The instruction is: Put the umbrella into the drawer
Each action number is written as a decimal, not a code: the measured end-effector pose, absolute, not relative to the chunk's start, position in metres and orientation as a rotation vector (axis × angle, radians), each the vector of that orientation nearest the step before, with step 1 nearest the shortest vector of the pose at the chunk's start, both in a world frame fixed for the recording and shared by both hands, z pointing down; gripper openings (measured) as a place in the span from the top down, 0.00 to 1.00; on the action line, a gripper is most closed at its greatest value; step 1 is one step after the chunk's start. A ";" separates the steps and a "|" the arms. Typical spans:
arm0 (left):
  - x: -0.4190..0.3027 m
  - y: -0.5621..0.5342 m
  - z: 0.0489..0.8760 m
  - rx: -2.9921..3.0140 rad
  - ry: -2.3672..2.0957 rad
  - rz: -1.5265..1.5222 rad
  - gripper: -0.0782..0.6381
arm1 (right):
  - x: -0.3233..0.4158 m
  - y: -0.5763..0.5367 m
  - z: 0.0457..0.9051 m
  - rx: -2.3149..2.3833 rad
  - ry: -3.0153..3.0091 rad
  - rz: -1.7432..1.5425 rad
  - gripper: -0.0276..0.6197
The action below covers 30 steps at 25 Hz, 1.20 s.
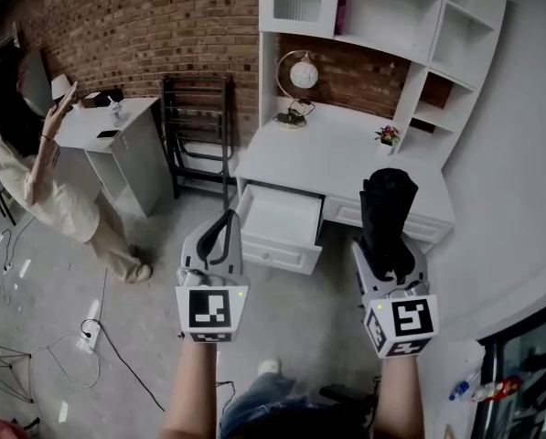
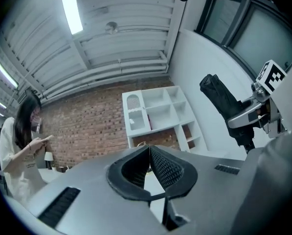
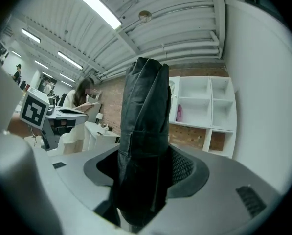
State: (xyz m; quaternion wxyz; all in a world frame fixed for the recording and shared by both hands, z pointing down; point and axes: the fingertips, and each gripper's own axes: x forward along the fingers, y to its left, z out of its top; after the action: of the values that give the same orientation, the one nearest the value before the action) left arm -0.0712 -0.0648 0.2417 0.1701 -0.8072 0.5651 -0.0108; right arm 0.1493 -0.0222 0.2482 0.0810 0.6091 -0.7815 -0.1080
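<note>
My right gripper (image 1: 389,250) is clamped on the folded black umbrella (image 1: 388,199), which sticks up tall out of its jaws. My left gripper (image 1: 225,227) is pinched together with nothing in it. The drawer (image 1: 282,218) under the white surface (image 1: 346,149) is pulled open, ahead and to the left of the umbrella. If I bring the umbrella in standing up, I think it could bump the drawer front or poke out. It might also slip, since I hold only its low end.
</note>
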 end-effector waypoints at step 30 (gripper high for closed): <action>-0.084 -0.420 0.425 -2.437 1.883 -0.563 0.89 | 0.035 -0.427 0.560 0.974 -2.388 0.296 0.57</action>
State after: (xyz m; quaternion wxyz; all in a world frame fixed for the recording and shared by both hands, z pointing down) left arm -0.0845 -0.4201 0.4254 0.0053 -0.7783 0.6016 -0.1799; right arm 0.0353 -0.4268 0.5602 0.2692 0.3614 -0.8859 0.1097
